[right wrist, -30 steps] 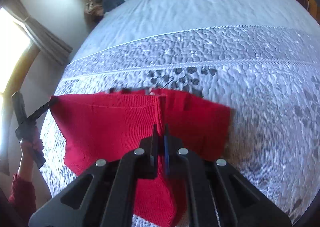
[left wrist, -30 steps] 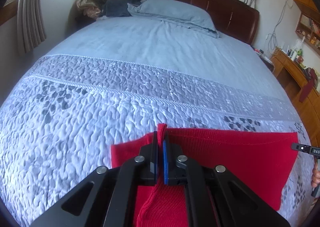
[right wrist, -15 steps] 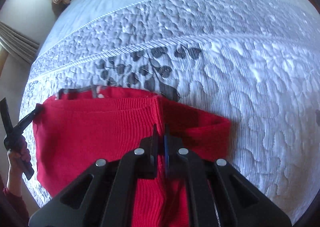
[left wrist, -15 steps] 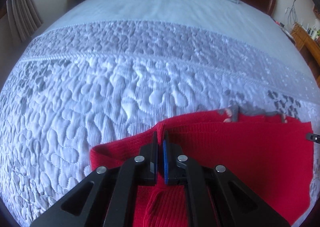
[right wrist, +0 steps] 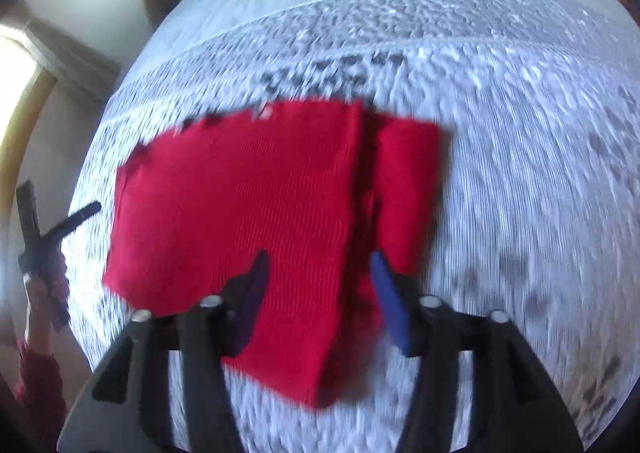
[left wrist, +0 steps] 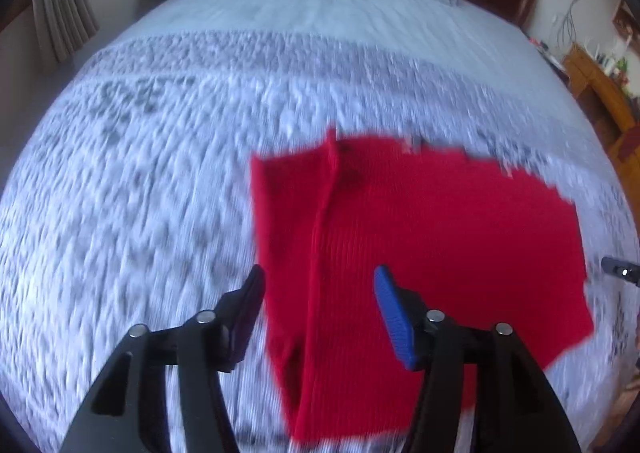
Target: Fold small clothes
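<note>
The red knit garment (left wrist: 420,237) is laid folded on the quilted bedspread (left wrist: 140,181), released by both opening grippers (left (left wrist: 318,313), right (right wrist: 316,301)); further folds are probably left.

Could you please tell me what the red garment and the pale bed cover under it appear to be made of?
The red ribbed knit garment looks like soft matte knitwear, perhaps wool or acrylic: fine parallel ribs run along it. The pale blue-white quilted bed cover looks like stitched, padded cotton or similar, with a puffy pebbled texture; motion blur leaves the exact fibre of both open.
</note>
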`<move>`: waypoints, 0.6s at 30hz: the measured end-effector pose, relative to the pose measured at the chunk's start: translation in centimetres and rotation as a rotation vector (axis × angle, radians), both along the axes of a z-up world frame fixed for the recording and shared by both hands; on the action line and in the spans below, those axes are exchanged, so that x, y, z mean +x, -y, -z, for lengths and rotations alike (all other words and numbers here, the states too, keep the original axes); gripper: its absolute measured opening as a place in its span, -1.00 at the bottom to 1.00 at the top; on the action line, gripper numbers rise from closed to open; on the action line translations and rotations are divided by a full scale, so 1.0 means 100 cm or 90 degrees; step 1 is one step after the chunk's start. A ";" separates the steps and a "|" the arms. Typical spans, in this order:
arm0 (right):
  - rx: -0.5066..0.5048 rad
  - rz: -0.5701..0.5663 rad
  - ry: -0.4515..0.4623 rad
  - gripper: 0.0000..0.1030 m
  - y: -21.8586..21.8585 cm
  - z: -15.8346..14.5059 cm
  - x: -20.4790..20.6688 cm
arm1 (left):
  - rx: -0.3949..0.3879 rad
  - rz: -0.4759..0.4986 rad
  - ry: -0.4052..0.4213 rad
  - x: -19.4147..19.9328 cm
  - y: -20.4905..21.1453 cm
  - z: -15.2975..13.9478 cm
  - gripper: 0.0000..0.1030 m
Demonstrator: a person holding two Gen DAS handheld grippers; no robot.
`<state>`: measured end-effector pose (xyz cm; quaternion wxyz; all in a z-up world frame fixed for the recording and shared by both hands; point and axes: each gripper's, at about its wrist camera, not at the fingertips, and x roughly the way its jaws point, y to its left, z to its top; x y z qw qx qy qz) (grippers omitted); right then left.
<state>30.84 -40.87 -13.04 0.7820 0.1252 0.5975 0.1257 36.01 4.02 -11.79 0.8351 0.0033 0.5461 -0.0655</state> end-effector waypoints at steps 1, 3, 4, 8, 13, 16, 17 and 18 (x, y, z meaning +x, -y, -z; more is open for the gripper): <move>-0.006 -0.017 -0.004 0.18 -0.004 0.002 -0.014 | 0.012 0.001 -0.004 -0.018 -0.003 0.003 0.16; -0.004 -0.028 -0.013 0.18 -0.011 0.007 -0.030 | 0.000 0.002 -0.021 -0.042 -0.009 0.012 0.16; -0.003 -0.026 -0.016 0.17 -0.011 0.009 -0.034 | -0.007 -0.006 -0.033 -0.049 -0.011 0.018 0.16; 0.050 0.003 -0.049 0.12 -0.007 0.025 -0.035 | -0.029 -0.034 -0.078 -0.060 -0.011 0.040 0.16; 0.127 0.005 -0.087 -0.60 -0.013 0.037 -0.035 | -0.026 -0.022 -0.089 -0.060 0.002 0.046 -0.25; 0.122 -0.005 -0.081 -0.90 -0.016 0.031 -0.039 | -0.034 -0.030 -0.103 -0.058 0.002 0.046 -0.62; 0.121 -0.006 -0.074 -0.90 -0.015 0.026 -0.041 | -0.047 -0.034 -0.108 -0.057 -0.001 0.044 -0.64; 0.124 -0.005 -0.064 -0.90 -0.012 0.019 -0.043 | -0.055 -0.036 -0.110 -0.057 -0.003 0.042 -0.65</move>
